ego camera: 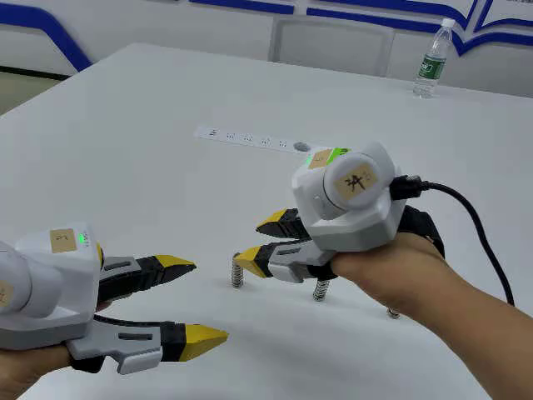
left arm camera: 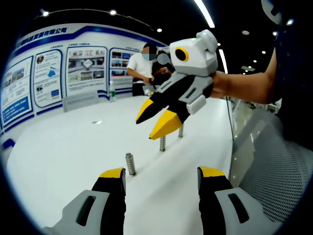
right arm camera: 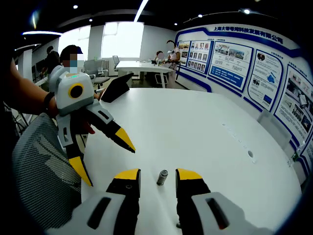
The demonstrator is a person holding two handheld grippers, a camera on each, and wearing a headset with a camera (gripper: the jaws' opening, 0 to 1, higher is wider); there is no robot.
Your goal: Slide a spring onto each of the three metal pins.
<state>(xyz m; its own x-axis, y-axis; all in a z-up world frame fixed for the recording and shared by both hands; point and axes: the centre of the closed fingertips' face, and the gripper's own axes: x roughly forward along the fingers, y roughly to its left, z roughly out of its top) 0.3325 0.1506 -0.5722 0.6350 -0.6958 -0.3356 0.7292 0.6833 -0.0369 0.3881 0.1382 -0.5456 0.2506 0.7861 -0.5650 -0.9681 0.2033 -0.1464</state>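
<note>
- While the left gripper (ego camera: 196,300) hangs at the lower left of the head view over the white table (ego camera: 125,125), its yellow-tipped jaws stand wide apart with nothing between them; in the left gripper view they rise from the bottom edge, just as wide.
- The right gripper (ego camera: 254,243), held by a hand (ego camera: 391,271) right of centre, points toward the left of the frame; its jaws are parted by a moderate gap and grip nothing; a black cable (ego camera: 475,221) runs from its back toward the right edge.
- Three springs stand upright in a row on the table; whether a pin runs through each is too small to tell.
- The first spring (ego camera: 238,273) is just below the right gripper's lower tip; the second spring (ego camera: 321,289) stands under that gripper's body; the third spring (ego camera: 391,312) is at the lower right, mostly hidden by the wrist.
- In the right gripper view the first spring (right arm camera: 162,177) stands between the two tips at bottom centre, closer to the right-hand tip; I cannot tell whether it touches that tip.
- In the left gripper view the row climbs from lower centre toward the right gripper (left arm camera: 150,124) at upper centre.
- A power strip (ego camera: 246,137) lies at upper centre of the head view; a water bottle (ego camera: 433,58) stands at the upper right.
</note>
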